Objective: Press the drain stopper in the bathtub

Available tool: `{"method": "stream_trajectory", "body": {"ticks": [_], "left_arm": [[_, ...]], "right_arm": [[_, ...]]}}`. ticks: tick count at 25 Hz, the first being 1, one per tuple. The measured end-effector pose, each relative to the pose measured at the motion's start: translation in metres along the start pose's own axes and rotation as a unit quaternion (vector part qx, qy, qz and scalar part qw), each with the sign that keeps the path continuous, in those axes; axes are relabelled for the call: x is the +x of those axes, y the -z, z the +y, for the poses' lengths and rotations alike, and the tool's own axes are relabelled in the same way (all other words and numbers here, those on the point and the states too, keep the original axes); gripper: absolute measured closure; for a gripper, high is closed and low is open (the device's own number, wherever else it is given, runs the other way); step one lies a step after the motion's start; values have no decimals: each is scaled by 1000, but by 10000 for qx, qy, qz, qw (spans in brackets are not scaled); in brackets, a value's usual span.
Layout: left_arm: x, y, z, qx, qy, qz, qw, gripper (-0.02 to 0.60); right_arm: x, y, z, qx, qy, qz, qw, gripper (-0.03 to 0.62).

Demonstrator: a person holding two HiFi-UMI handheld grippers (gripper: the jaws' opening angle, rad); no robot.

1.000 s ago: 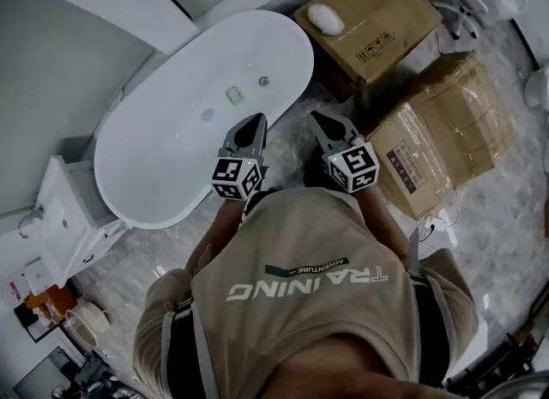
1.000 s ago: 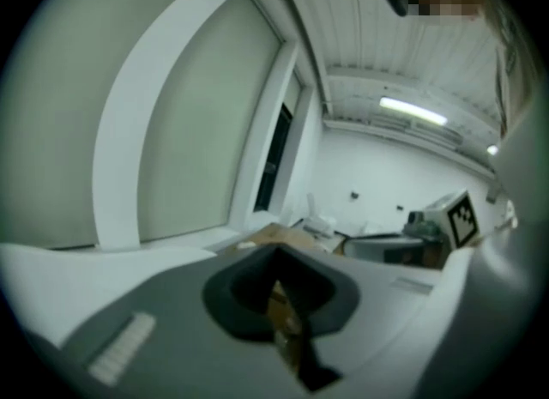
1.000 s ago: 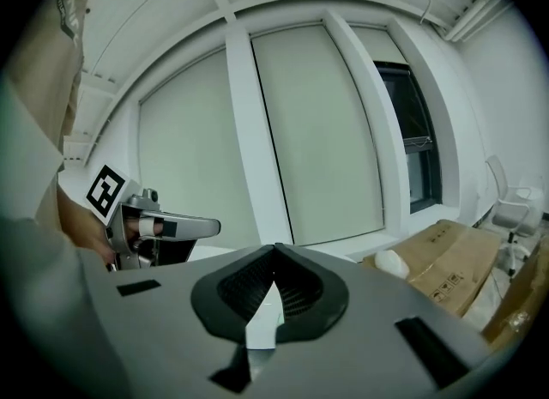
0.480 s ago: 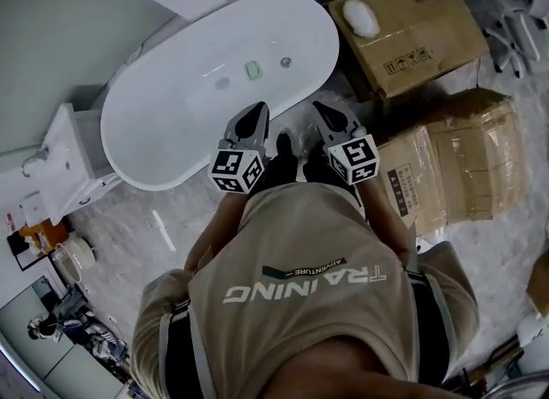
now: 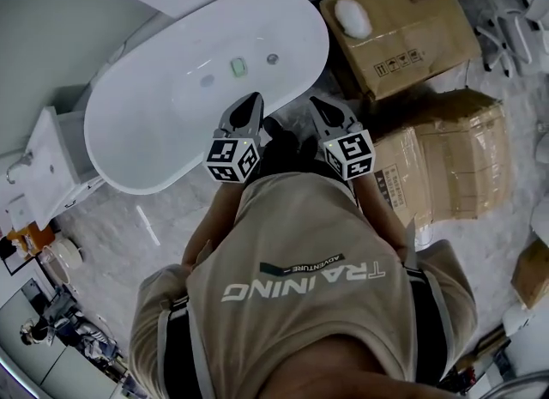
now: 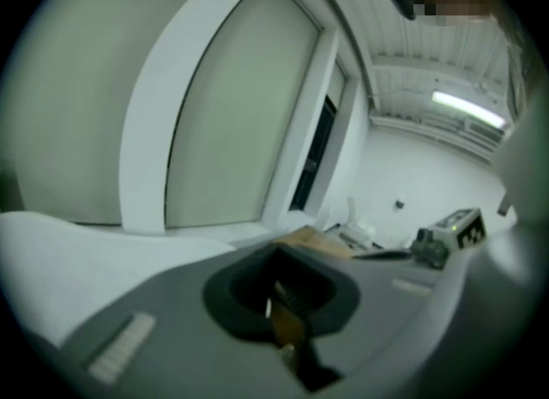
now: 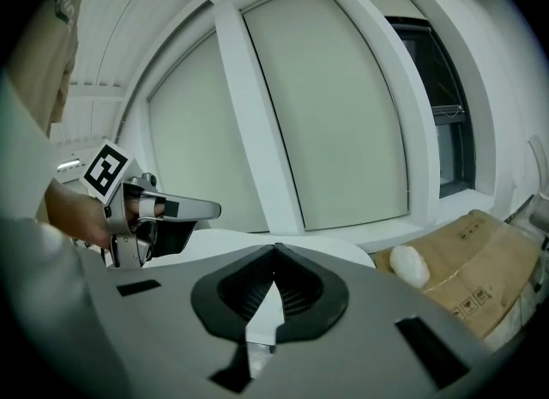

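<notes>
Two big shapes fill my head view. The white oval bathtub (image 5: 171, 123) lies at the far left. To its right are two cardboard boxes: the far box (image 5: 403, 33) carries a white lump (image 5: 352, 15), and the near box (image 5: 450, 161) is wrapped in film. Between tub and boxes, just ahead of the person's beige shirt (image 5: 300, 277), I hold both tools. The left hand-held gripper (image 5: 251, 101) has its tip over the tub's near rim, its jaws drawn in to a thin slit with nothing between them. The right hand-held gripper (image 5: 317, 105) is near it on the right, jaw tips meeting, holding nothing. Inside the tub toward its right end lies what I take for the small round grey drain stopper (image 5: 272, 59). A pale green square piece (image 5: 238, 66) sits just left of it, and both are well apart from my grippers.
</notes>
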State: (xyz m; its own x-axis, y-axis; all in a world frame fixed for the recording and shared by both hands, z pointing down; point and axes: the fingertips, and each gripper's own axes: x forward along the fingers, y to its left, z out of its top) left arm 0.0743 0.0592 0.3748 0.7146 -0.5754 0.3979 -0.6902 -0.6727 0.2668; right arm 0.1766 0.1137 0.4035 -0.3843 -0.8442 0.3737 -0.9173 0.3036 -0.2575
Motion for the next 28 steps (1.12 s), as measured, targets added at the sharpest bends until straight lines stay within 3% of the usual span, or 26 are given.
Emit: {"method": "stream_trajectory", "body": {"ticks": [6,11,15,21,24,28], "left_arm": [[19,-22,40,48,51,-189,9998,580],[25,-39,92,-33,-16,-323,9995,580],[47,-38,148,-151,-151,-195,9996,580],[70,-24,191,-302,-331,234,9987,580],[83,-20,212,-324,-588,348,9971,580],[99,12,233,-457,-948,760,9915,580]], "right_arm": [[45,-24,-11,-275,100,135,9995,585],[90,-54,-1,-609,44,272,9978,585],[140,-69,2,-845,-57,464,9953,585],[187,-36,-5,-911,-254,1114,9893,585],[218,-5,-27,-1060,-294,1480,9829,585],[249,44,-47,-982,-690,1924,9739,585]]}}
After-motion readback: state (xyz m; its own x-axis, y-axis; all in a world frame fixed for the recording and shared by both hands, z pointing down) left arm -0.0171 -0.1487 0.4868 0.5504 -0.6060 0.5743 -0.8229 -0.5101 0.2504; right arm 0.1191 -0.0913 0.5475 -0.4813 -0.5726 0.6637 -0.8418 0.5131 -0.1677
